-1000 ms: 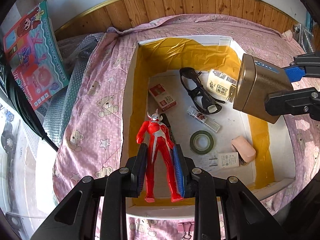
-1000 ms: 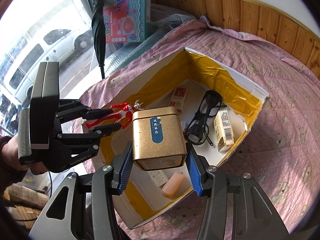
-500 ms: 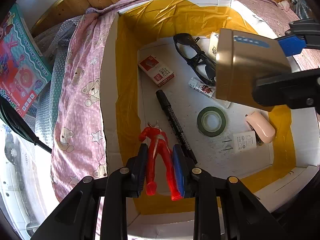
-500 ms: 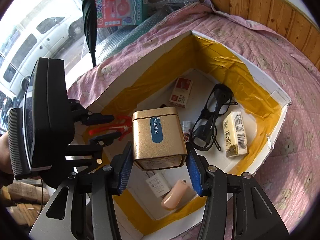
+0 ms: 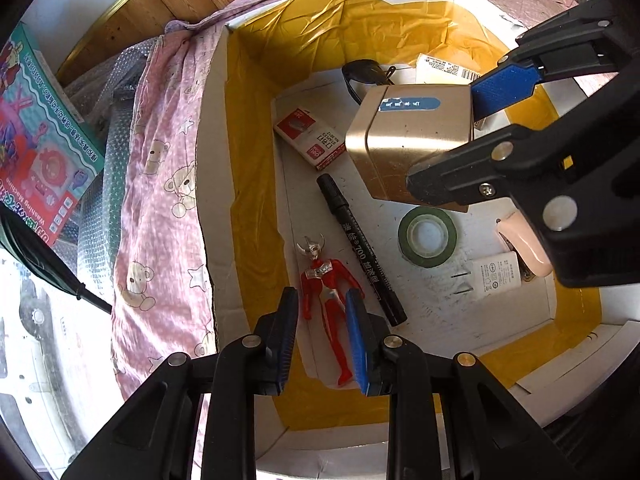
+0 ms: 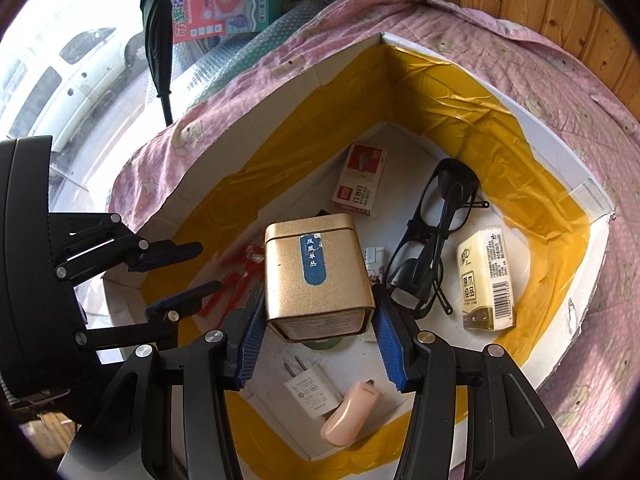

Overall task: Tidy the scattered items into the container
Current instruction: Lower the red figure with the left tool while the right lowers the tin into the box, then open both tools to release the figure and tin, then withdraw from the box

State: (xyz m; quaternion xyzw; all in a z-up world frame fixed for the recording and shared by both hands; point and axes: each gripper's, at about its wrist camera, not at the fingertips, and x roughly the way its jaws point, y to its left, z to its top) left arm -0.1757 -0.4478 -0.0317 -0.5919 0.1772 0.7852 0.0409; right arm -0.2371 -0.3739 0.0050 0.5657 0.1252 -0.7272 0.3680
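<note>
Left wrist view: the left gripper (image 5: 322, 330) has its jaws spread around the red plastic hero figure (image 5: 326, 300), which lies on the floor of the white cardboard box with yellow tape lining (image 5: 256, 152) — drop-off looks done (just back out). Right wrist view: the right gripper (image 6: 320, 346) is clamped on the square gold tin with a blue label (image 6: 316, 270), hanging over the box floor — next it needs lowering onto a free spot, then letting go.

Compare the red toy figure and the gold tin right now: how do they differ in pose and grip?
The red toy figure lies flat on the box floor, while the gold tin hangs above it. The left claw stands open around the figure's legs; the right claw is shut on the tin. The figure is slim and red, the tin blocky and metallic gold. Both are within the box's walls.
</note>
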